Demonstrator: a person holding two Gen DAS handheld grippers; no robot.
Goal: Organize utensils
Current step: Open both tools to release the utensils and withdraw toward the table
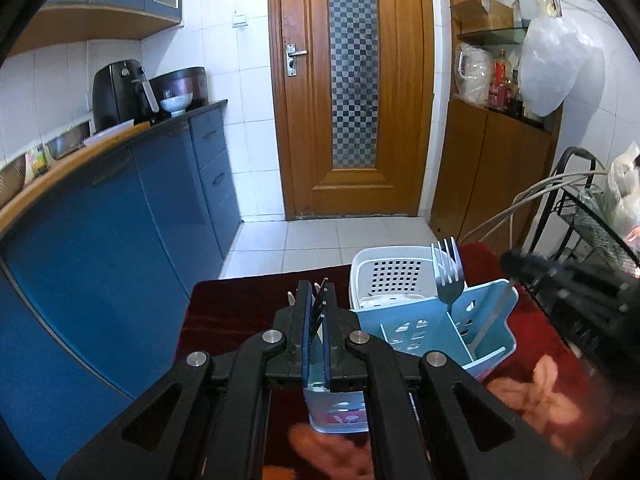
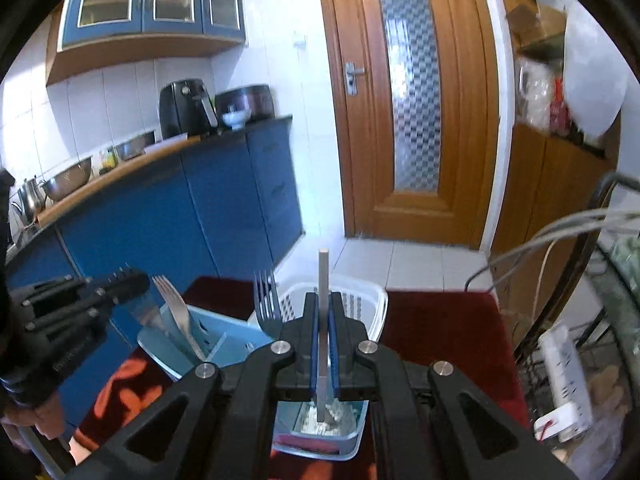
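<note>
Claws both grip cutlery: the left claw (image 1: 317, 300) pinches a dark-handled utensil (image 1: 320, 307), and the right claw (image 2: 323, 312) clamps a flat metal handle (image 2: 323, 280) standing upright. Beneath them a blue caddy (image 1: 424, 330) on the red-clothed table (image 2: 440, 320) holds a fork (image 1: 449, 276); a white basket (image 1: 394, 276) sits at its 12 o'clock.

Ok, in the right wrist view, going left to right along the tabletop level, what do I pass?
Black left gripper → pale fork standing in the light blue plastic utensil holder → dark steel fork → grey metal handle clamped in the right gripper → white power strip.
</note>
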